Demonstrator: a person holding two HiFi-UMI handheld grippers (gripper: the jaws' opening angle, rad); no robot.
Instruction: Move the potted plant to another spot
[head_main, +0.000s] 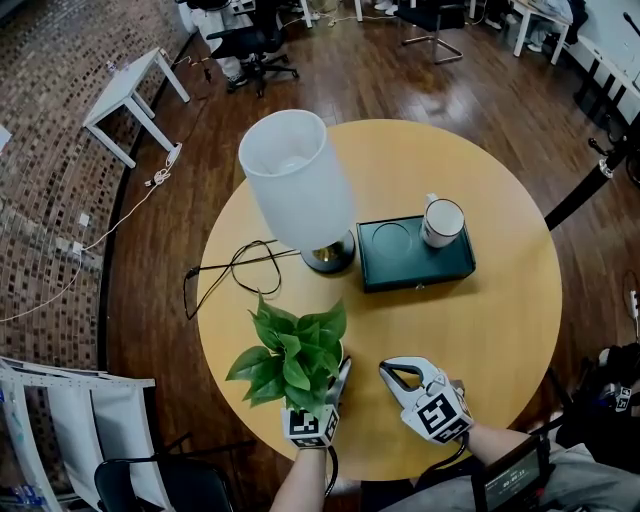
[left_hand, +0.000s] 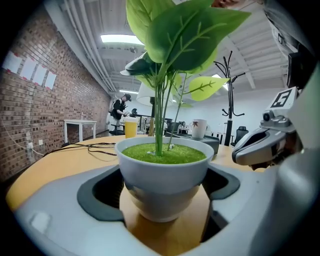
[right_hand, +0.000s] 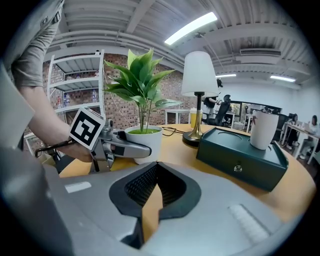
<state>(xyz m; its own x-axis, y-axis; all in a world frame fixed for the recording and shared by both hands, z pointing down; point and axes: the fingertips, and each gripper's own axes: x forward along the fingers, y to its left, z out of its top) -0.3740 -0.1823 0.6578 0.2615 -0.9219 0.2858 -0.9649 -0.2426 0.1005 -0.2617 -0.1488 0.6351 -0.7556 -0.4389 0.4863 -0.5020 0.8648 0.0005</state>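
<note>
Now the left claw clasps the potted plant by its white pot on the round counter, while the right claw rests clenched, empty, just beside.

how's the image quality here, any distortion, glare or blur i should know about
Head view: fisheye curves the floorboards around the table. Left gripper view: the potted plant looms large, corners vignetted black. Right gripper view: the ceiling strip light is blown out, edges bow.
</note>
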